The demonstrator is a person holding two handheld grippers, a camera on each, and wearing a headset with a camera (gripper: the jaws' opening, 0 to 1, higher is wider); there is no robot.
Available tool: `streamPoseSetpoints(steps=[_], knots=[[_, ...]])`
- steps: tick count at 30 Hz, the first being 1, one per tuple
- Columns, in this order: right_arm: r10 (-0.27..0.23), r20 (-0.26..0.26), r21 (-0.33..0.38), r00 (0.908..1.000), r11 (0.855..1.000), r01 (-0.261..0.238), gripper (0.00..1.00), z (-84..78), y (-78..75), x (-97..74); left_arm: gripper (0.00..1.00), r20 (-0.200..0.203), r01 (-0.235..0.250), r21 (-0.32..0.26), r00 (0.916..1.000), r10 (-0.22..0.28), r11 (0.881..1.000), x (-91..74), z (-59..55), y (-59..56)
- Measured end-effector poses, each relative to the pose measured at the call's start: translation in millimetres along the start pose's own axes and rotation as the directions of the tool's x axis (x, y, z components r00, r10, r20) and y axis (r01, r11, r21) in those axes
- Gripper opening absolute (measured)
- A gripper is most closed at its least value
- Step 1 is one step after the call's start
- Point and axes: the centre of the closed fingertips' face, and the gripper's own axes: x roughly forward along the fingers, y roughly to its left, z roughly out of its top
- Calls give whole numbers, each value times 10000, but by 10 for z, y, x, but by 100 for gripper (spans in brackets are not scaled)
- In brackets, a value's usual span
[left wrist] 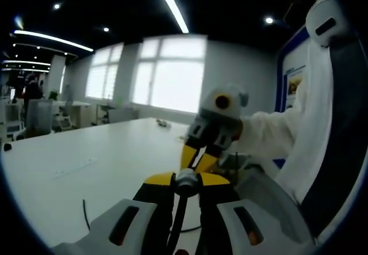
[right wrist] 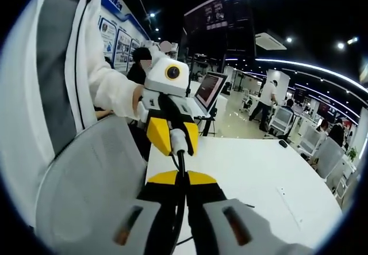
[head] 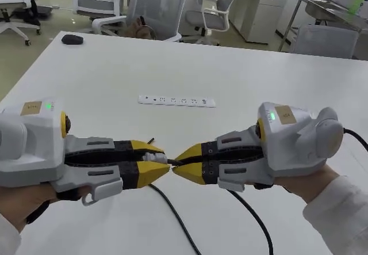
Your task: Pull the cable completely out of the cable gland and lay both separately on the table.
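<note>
Left gripper (head: 164, 159) is clamping the light, rigid gland (head: 154, 158) above the worktop (head: 230, 71) while the right gripper (head: 177, 164) is pinching the limp black cable (head: 172, 212) right beside it, which looks slick, so holding close to the gland seems wisest.

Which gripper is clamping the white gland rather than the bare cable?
The left gripper: its jaws pinch the white gland; the right gripper pinches only black cable.
</note>
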Motion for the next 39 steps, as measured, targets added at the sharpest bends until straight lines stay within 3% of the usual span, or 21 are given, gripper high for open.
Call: streamPoseSetpoints(steps=[24, 29, 35, 39], knots=[[-455, -945, 830, 9945, 9951, 535, 2, -519, -87, -123, 17, 146, -327, -117, 9994, 329, 9994, -137, 38, 89], [-553, -1186, 1018, 9914, 9925, 675, 2, -630, -99, -149, 17, 246, -383, 251, 9990, 377, 9990, -141, 49, 86], [-666, -1204, 1095, 9905, 9908, 799, 2, -640, -102, -186, 17, 380, -381, 168, 9986, 374, 9991, -136, 67, 87], [-856, -1207, 1147, 9890, 9884, 995, 2, -645, -134, -200, 17, 376, -324, -364, 9987, 337, 9988, -123, 71, 84]])
